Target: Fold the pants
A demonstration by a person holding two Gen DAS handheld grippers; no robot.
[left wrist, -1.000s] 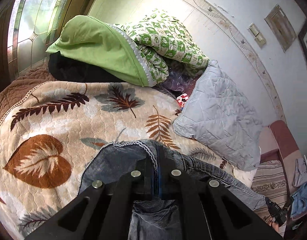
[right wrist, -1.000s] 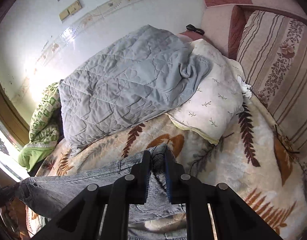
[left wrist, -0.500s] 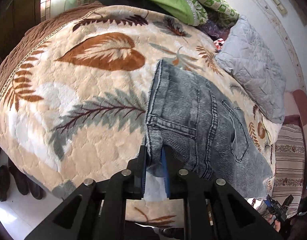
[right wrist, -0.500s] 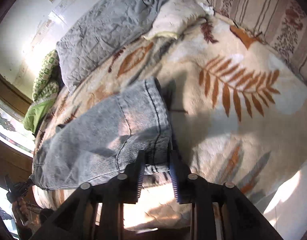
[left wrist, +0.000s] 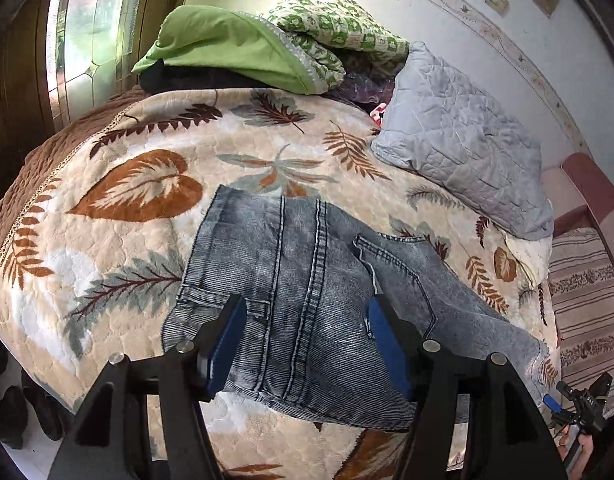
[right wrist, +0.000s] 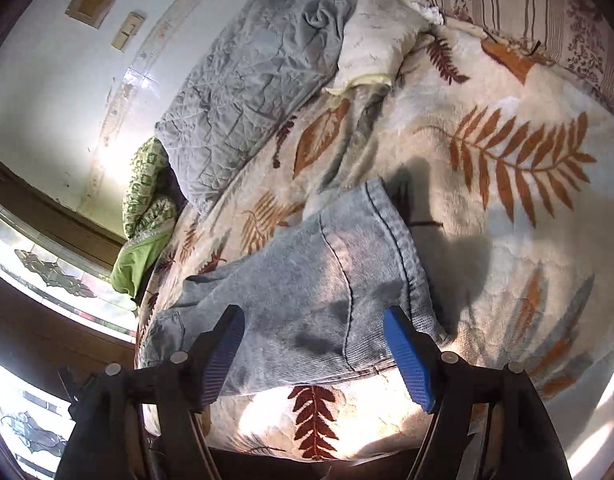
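Note:
Grey-blue jeans point(left wrist: 307, 296) lie flat on the leaf-patterned blanket point(left wrist: 139, 184), waistband and back pocket toward the left wrist view, legs running right. My left gripper point(left wrist: 305, 314) is open just above the waist end, holding nothing. In the right wrist view the hem end of the jeans point(right wrist: 331, 292) lies on the blanket point(right wrist: 507, 208). My right gripper point(right wrist: 313, 326) is open above that end, holding nothing.
A grey quilted pillow point(left wrist: 463, 148) and a green patterned quilt point(left wrist: 267, 44) lie at the far side by the wall. A striped cushion point(left wrist: 583, 308) is on the right. The bed's front edge is just below both grippers. Dark shoes point(left wrist: 15, 416) stand on the floor.
Both grippers were shut on the jeans' ends, carried them down onto the blanket, and have now opened and let go. The jeans now lie flat.

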